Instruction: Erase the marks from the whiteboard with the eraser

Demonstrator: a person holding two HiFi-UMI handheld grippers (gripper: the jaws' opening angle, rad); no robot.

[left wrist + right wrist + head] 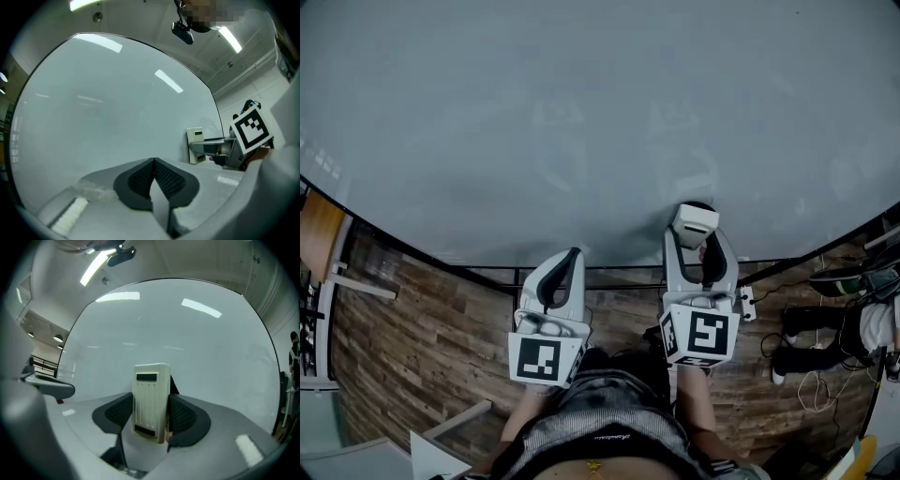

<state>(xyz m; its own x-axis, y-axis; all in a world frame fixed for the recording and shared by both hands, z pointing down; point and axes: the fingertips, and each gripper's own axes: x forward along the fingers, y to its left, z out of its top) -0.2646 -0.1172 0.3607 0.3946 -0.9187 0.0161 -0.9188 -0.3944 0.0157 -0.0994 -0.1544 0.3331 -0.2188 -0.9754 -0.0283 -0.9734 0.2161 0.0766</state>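
The whiteboard (581,112) is seen filling the upper part of the head view, its surface pale grey, with only faint smears to be made out on it. The eraser (695,222), a cream-coloured block, is held upright between the jaws of the right gripper (698,240), near the lower edge of the board; whether it touches the board cannot be told. In the right gripper view the eraser (151,390) is shown clamped on both sides by the dark ribbed pads (117,416), its upper end standing out above them toward the whiteboard (187,333). The left gripper (573,255) is held just beside the right one, lower and well short of the eraser, with its tip pointed toward the board. In the left gripper view the jaws of the left gripper (153,163) are seen pressed together with nothing between them, and the eraser (194,145) is visible off to the right, gripped by the right gripper (206,147) in front of the whiteboard (103,103). A wooden floor (422,328) is seen below the board.
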